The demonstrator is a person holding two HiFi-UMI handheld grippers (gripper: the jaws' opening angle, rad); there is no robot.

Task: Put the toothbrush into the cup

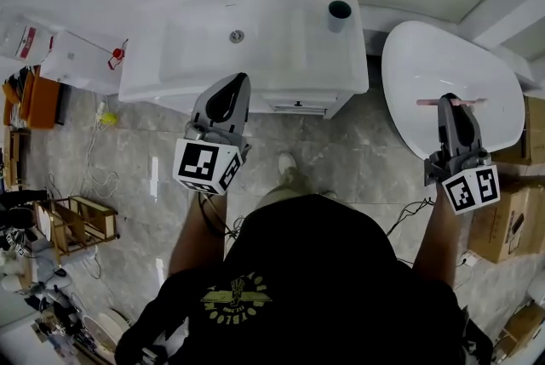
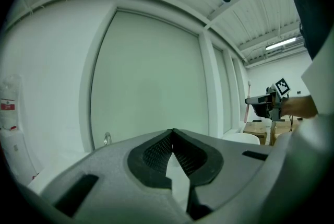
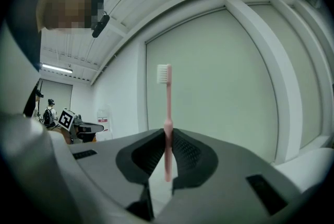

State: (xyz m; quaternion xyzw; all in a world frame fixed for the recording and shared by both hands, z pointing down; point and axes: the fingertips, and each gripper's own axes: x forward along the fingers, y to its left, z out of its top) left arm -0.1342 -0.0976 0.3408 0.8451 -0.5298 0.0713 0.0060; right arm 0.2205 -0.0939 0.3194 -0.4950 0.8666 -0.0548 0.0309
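Likely trouble at the rim: carried crosswise like this, the pink toothbrush [image 3: 167, 113] would knock the cup [image 1: 339, 14] or tip it on the sink counter [image 1: 281, 65] unless turned end-down first. Could also pivot in so narrow a mid-handle pinch. Clamped on it, right gripper [image 1: 451, 101], right of frame, level above the white oval basin [image 1: 409, 74], well apart from the cup at upper centre. Pressed together on nothing, left gripper [image 1: 233, 84], centre left, aimed at the sink.
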